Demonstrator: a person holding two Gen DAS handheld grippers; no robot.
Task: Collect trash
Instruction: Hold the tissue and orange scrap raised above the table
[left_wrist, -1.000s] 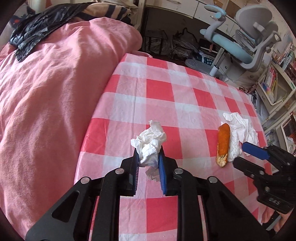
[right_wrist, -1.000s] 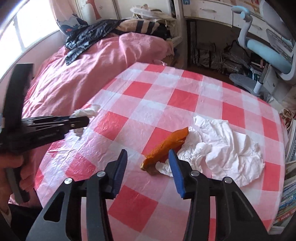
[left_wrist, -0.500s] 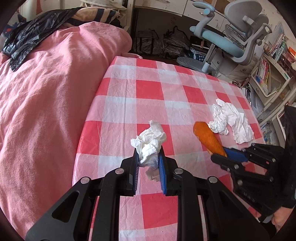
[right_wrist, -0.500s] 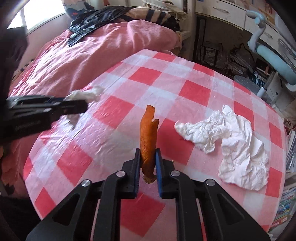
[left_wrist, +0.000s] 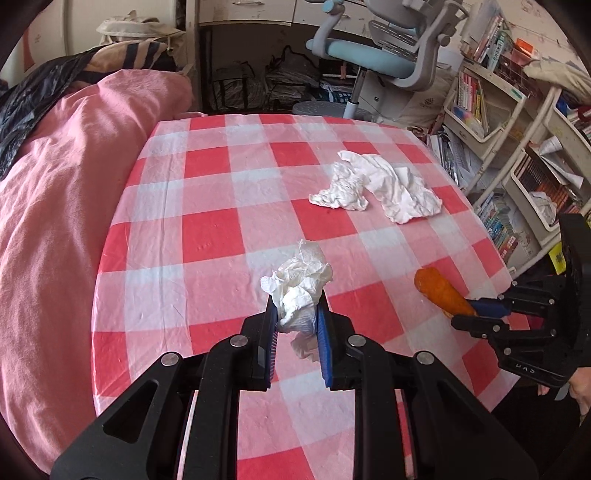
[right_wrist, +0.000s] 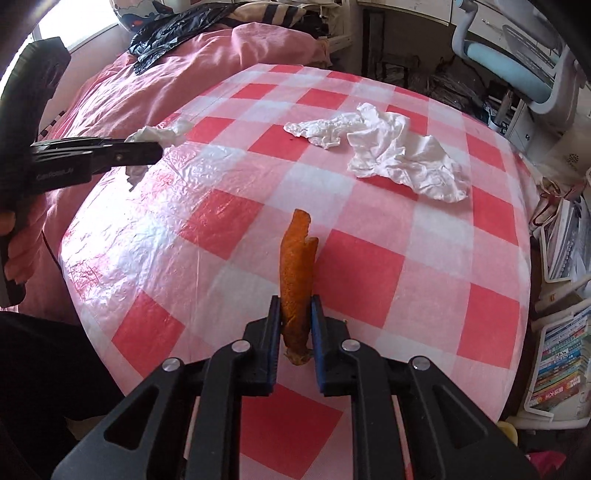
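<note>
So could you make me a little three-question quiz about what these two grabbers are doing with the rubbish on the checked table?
1. True or false: the left gripper is shut on a crumpled tissue.
2. What does the right gripper hold? A) a spoon B) an orange peel C) a book
3. Fill in: one piece of trash lies loose on the tablecloth, a white ____.

Key
1. True: its jaws pinch the tissue.
2. B: the peel stands up between the jaws.
3. Napkin: no gripper touches it.
</note>
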